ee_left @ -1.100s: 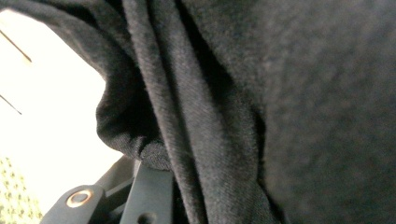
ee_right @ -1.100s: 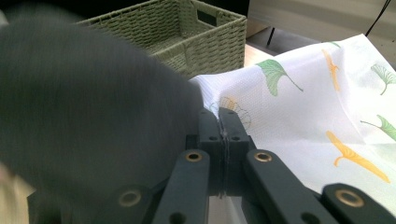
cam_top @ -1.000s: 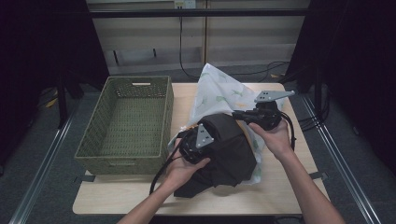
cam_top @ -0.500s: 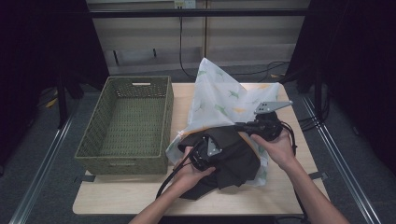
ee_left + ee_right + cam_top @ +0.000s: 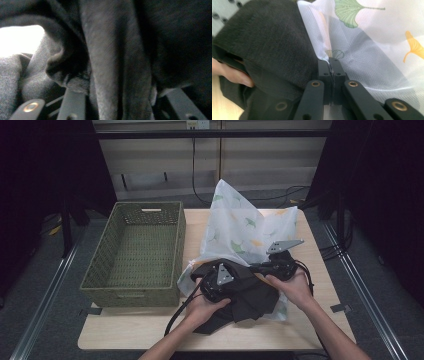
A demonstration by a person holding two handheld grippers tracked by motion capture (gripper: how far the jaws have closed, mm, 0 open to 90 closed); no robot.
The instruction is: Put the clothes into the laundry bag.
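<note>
The dark garment (image 5: 250,295) lies bunched at the near middle of the table (image 5: 150,332), half inside the mouth of the white mesh bag (image 5: 245,227) printed with green and yellow leaves, which rises behind it toward the far side. The right gripper (image 5: 260,268) is clenched on the bag's edge (the mesh is pinched between its two black jaws in the right gripper view), just right of the garment. The left gripper (image 5: 202,276) is buried in the dark cloth; its jaws have just been opening, with folds between them, not pressed. A green woven basket (image 5: 135,292) stands on the table's left.
</note>
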